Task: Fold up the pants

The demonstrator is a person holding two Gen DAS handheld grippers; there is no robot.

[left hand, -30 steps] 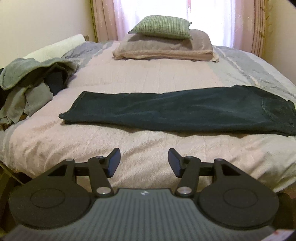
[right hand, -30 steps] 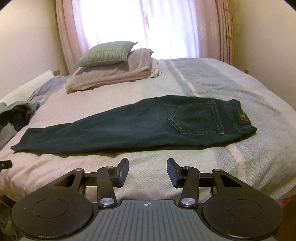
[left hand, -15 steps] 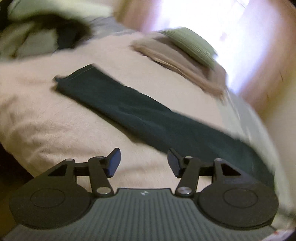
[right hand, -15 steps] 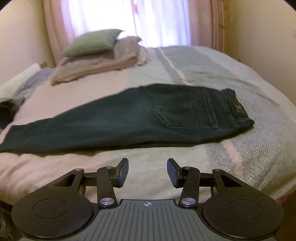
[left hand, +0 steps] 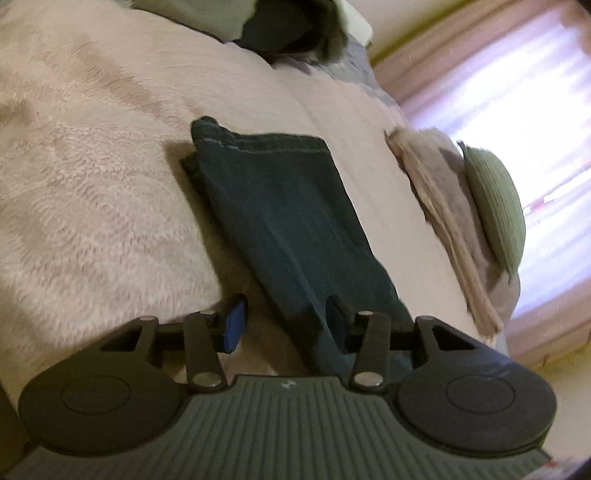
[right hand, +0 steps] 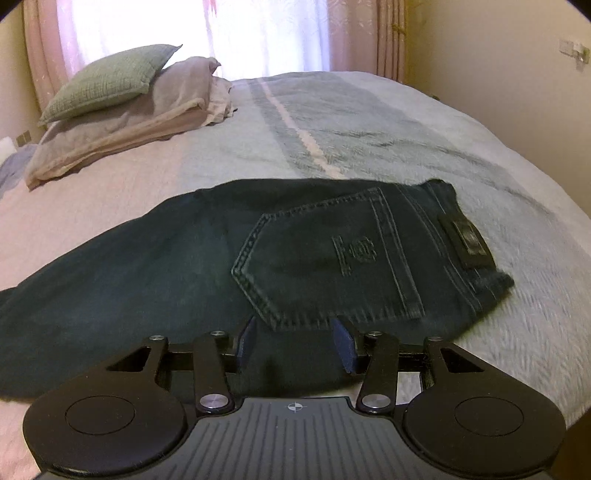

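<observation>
Open blanket all round the pants [right hand: 221,266], wide bare bed [right hand: 369,122] beyond the waistband. Far side, stacked pillows [right hand: 122,110] block the head end. By the cuffs [left hand: 258,146], a heap of clothes [left hand: 288,26], blurred, probably well apart; clear blanket lies between.

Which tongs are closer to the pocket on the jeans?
Right. The right tongs sit just below the back pocket; the left tongs are over the leg, toward the hem.

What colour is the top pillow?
Green pillow, clearest in the right wrist view.
</observation>
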